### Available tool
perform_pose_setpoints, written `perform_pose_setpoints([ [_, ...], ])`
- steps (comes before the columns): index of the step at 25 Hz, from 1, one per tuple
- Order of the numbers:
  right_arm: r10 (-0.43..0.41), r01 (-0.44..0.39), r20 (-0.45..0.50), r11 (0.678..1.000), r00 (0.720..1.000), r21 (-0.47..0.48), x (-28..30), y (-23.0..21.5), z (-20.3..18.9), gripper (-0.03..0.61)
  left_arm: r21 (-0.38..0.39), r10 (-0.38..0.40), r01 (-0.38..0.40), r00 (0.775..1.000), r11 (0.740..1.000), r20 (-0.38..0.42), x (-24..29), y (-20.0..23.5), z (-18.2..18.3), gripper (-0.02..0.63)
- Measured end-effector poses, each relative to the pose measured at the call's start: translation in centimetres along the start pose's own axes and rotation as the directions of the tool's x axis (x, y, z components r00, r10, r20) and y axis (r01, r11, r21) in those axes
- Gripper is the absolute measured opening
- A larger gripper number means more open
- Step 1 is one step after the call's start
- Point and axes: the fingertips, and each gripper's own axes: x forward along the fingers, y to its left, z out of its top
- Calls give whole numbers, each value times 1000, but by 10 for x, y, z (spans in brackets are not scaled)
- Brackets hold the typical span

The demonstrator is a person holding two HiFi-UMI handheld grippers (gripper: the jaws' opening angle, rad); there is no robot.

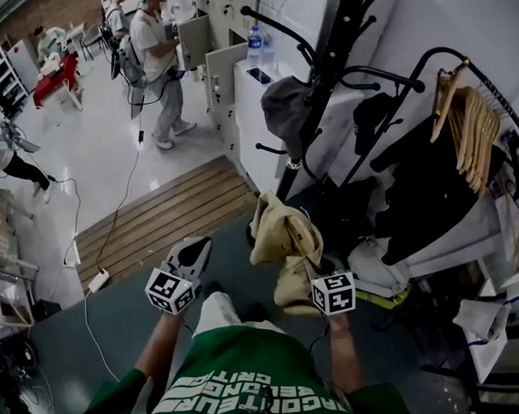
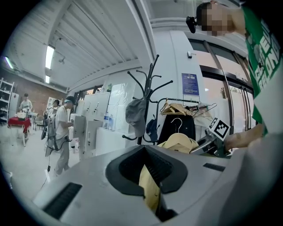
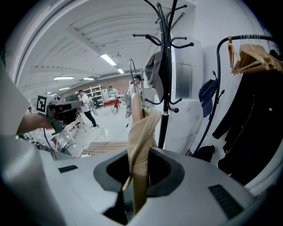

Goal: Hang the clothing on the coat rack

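Tan garment rises upright, long axis vertical, clamped in right claw, one fold pinched by left claw.

Tan jacket: bunched, draped on hanger, frame centre. Black rack: upright, upper right of centre.

White block lettering runs in two lines across the green shirt, upside down here and too garbled to read. A blue sign on the wall carries print too small to make out. The bottle label is illegible. The cubes bear square black-and-white code markers, no letters.
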Motion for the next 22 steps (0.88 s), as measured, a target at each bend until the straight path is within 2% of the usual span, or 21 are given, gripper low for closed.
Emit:
perform_pose_setpoints([
  [12, 12, -12, -21, 1000, 1000, -3, 32, -6, 16, 80, -4, -8, 8, 1000, 1000, 7, 21, 21, 5, 5],
  [22, 4, -2, -46, 999, 999, 46, 76, 1, 34, 78, -21, -5, 5, 1000, 1000, -6, 25, 48, 3, 5],
])
